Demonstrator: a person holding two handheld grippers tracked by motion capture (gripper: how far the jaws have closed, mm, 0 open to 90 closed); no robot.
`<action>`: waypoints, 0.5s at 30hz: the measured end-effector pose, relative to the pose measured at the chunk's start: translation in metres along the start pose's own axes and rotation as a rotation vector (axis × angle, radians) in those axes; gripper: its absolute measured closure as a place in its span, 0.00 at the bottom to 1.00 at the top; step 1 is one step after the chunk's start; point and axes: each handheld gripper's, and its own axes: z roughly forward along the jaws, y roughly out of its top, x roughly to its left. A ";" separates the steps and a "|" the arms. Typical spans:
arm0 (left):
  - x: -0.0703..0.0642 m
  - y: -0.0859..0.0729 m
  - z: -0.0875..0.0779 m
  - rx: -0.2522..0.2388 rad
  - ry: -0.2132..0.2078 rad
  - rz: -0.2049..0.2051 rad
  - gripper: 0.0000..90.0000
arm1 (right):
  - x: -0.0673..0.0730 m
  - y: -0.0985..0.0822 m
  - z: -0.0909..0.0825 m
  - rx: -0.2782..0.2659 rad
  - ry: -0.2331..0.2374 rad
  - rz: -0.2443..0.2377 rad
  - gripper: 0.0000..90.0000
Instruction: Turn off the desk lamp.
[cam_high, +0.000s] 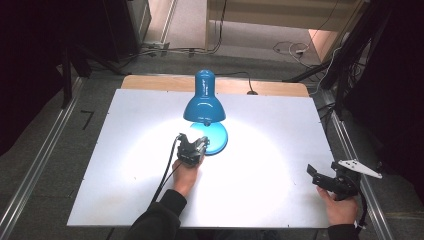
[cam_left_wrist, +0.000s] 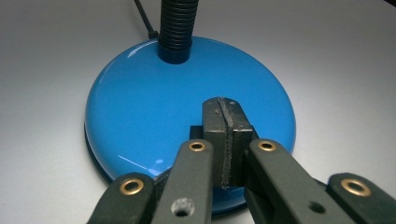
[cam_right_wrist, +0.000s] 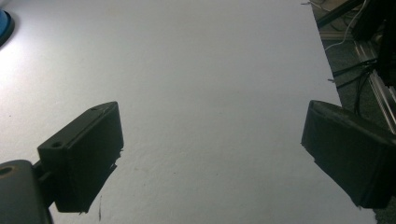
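Blue lamp base (cam_left_wrist: 154, 107) sits under the left gripper (cam_left_wrist: 225, 116), jaws pressed together; right gripper (cam_right_wrist: 210, 154) jaws wide.

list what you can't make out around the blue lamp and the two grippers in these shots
- Contact between the shut left gripper and the lamp base: in the left gripper view its own jaws cover the spot.
- Any switch on the base: hidden by the jaws; in the high view the lamp shade covers part of the base.
- Bulb: hidden inside the shade, high view.
- Lamp cord's end: lost in the dark floor clutter, high view.
- Right gripper: open, its body cut off by the right gripper view's bottom edge.
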 end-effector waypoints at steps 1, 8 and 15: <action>0.000 0.000 0.000 0.001 0.002 0.004 1.00 | 0.000 0.000 0.000 0.000 0.002 0.002 0.05; -0.001 0.000 0.001 -0.002 0.007 0.014 1.00 | 0.000 0.000 0.000 0.001 0.002 0.000 0.05; -0.001 0.000 0.001 -0.001 0.004 0.010 1.00 | 0.001 0.000 0.000 -0.003 0.003 -0.005 0.05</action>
